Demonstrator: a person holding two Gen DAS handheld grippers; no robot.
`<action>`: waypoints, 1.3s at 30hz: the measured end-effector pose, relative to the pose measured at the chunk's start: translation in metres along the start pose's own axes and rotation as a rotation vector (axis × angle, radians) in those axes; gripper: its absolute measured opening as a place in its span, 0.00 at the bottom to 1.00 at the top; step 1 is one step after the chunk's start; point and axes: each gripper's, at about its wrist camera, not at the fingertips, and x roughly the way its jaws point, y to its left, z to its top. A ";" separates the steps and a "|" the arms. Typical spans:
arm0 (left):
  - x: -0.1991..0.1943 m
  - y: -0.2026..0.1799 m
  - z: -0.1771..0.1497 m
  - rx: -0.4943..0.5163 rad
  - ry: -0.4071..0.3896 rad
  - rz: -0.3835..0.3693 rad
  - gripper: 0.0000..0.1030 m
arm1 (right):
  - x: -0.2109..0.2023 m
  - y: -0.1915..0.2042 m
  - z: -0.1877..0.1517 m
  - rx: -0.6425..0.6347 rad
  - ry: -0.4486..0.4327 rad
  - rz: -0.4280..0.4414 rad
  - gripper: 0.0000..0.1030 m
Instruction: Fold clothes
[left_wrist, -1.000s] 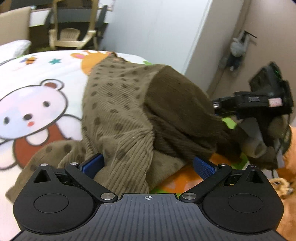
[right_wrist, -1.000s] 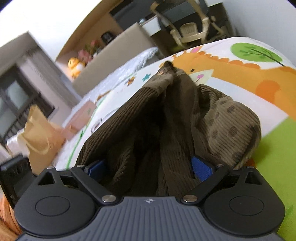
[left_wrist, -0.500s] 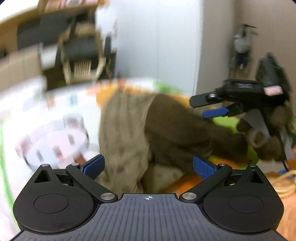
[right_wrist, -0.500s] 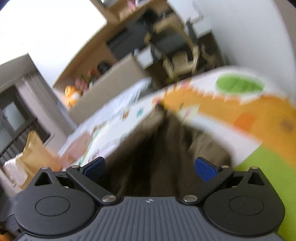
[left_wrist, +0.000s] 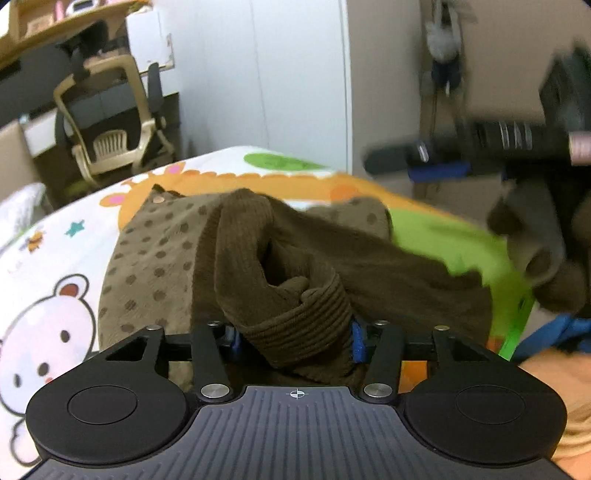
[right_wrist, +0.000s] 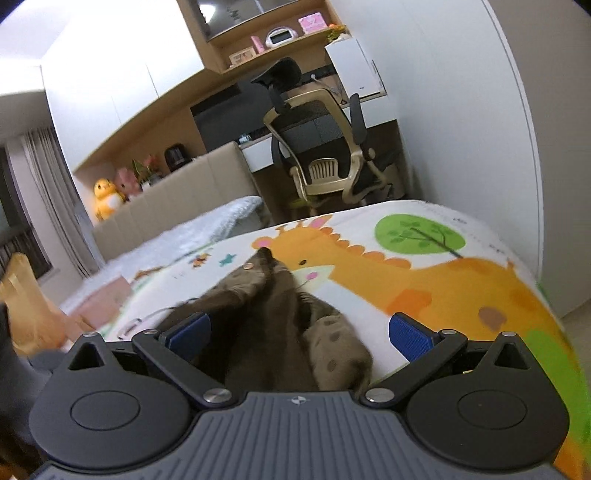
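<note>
A brown corduroy garment (left_wrist: 236, 251) with a dotted lighter panel lies crumpled on a cartoon-print bed sheet (left_wrist: 55, 258). My left gripper (left_wrist: 293, 338) is shut on a thick ribbed fold of its dark brown part. My right gripper (right_wrist: 299, 332) is open and empty, lifted above the garment (right_wrist: 273, 314), which lies between and below its blue pads. The right gripper also shows blurred at the right of the left wrist view (left_wrist: 436, 168).
The sheet (right_wrist: 424, 273) carries a giraffe, a tree and a bear. An office chair (right_wrist: 325, 151) and a desk stand beyond the bed's far end. A white wardrobe (left_wrist: 277, 74) is at the right. A paper bag (right_wrist: 26, 306) lies at the left.
My left gripper has closed on the dark ribbed fold. My right gripper has let go of the garment, opened and risen away from it.
</note>
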 end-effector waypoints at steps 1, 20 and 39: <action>-0.007 0.010 0.001 -0.015 -0.024 0.002 0.33 | 0.004 0.001 0.003 -0.015 0.011 -0.006 1.00; -0.019 0.286 -0.014 -0.377 -0.088 0.502 0.20 | 0.164 0.102 0.023 -0.787 0.347 -0.160 0.35; -0.004 0.332 -0.014 -0.513 -0.111 0.425 0.70 | 0.192 0.001 0.089 -0.560 0.183 -0.382 0.68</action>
